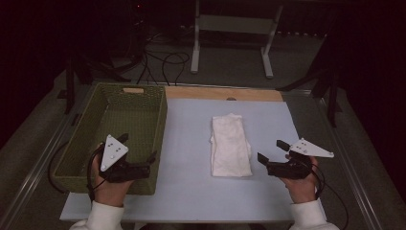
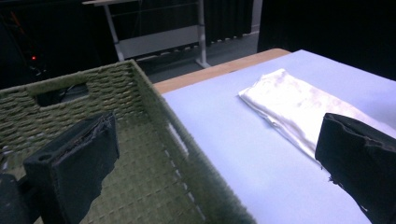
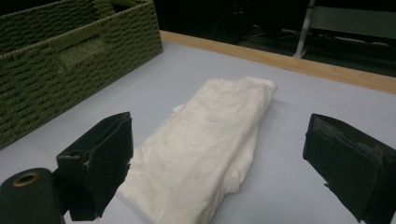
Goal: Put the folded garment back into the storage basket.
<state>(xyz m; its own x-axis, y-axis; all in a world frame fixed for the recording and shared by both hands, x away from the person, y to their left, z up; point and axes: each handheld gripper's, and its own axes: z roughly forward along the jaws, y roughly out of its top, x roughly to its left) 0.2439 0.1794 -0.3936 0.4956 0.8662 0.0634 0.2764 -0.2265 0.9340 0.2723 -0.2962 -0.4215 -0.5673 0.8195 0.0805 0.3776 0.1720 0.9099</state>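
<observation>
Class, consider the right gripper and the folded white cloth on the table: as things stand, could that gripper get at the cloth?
Probably yes. The right gripper is open and faces the folded white cloth, with bare table between them. The green basket stands on the cloth's far side.

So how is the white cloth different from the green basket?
The white cloth is soft, smooth and folded flat, while the green basket is woven, stiff and stands up with tall walls. The cloth lies in the middle of the pale table; the basket sits at its left side, and it is bigger. Both rest on the table, and neither the left gripper nor the right gripper touches them.
</observation>
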